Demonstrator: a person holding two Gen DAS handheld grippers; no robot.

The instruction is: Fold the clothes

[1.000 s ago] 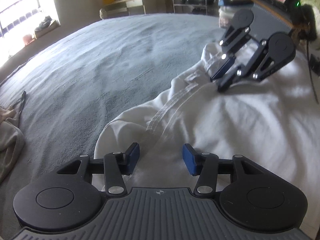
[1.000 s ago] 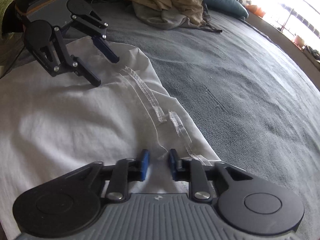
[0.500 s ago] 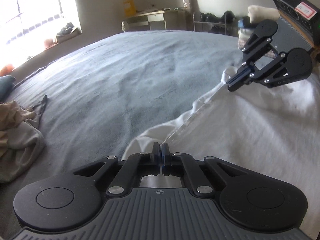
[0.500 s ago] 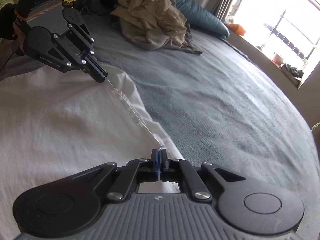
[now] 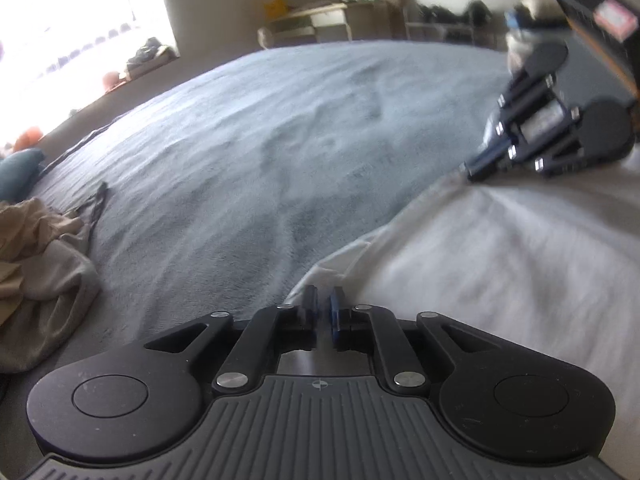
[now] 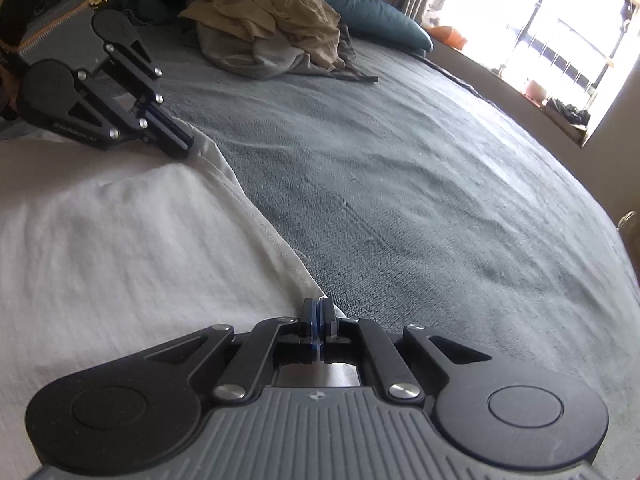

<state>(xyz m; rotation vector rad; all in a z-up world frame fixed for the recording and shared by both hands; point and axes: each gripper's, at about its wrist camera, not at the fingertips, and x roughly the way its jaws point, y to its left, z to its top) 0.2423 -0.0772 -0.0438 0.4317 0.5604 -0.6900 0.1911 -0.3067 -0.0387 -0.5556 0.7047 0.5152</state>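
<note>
The left gripper (image 5: 323, 304) has its two blue-padded fingers drawn almost together, a thin slit left between them; its jaws have just been easing apart a little, and the hem of the white garment (image 5: 500, 264) runs into that slit, still pinched at the corner as far as the blurred left wrist view lets one tell. The right gripper (image 6: 319, 318) is fully closed, its pads pressed flat together on the other corner of the same hem. In the right wrist view the left gripper (image 6: 182, 144) shows at the far end of the edge, its tips down on the cloth; in the left wrist view the right gripper (image 5: 480, 168) shows likewise at the far end.

The white garment lies spread on the bed (image 6: 400, 200), covering the near side of it, with its hemmed edge stretched in a fairly straight line between the two grippers. Beyond that edge the grey-blue bedcover is bare and lightly rumpled.

Well apart from the garment, a heap of tan and grey clothes (image 6: 264, 20) sits on the bed, just beside a dark teal pillow (image 6: 380, 16). A bright window (image 6: 560, 40) lies past the bed, and a pale desk (image 5: 320, 20) stands against the far wall.
</note>
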